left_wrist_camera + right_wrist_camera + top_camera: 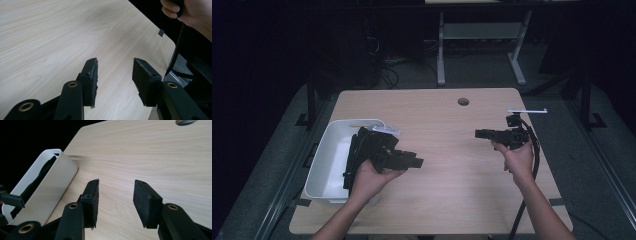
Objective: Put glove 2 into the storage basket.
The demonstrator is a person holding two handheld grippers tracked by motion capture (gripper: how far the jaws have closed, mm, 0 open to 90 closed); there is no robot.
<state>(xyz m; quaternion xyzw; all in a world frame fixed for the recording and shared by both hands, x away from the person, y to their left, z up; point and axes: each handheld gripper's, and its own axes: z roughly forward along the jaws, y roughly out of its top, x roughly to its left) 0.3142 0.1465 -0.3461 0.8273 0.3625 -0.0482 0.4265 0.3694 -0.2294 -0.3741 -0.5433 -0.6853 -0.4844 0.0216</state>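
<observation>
Black foam pads face each other across a clear gap on the left gripper (114, 80), whose jaws stand partly apart with nothing between them and only the pale wood table (50, 37) beneath. In the high view this left gripper (414, 162) points toward the right across the table, held in the person's left hand (369, 180), which comes in from the near edge. Just behind and to the outer side of that hand sits a white plastic bin (319, 165), close to the table's left edge; dark strap-like black items (354, 155) lie inside it, though what they are cannot be made out. The right gripper (115, 200) is likewise part-way open and empty, its pads clear of the wood. Ahead of its jaws and off to one side, the right gripper view shows the bin's (57, 177) rounded white wall with the black contents (37, 180) showing over its rim. In the high view the right gripper (479, 133) is held in the right hand (517, 160) and points left, toward the other gripper, the two well apart with bare wood between them. Beyond the right gripper, near the table's far right corner, lies a thin white strip (527, 110), and farther along the far edge is a round cable hole (463, 101).
</observation>
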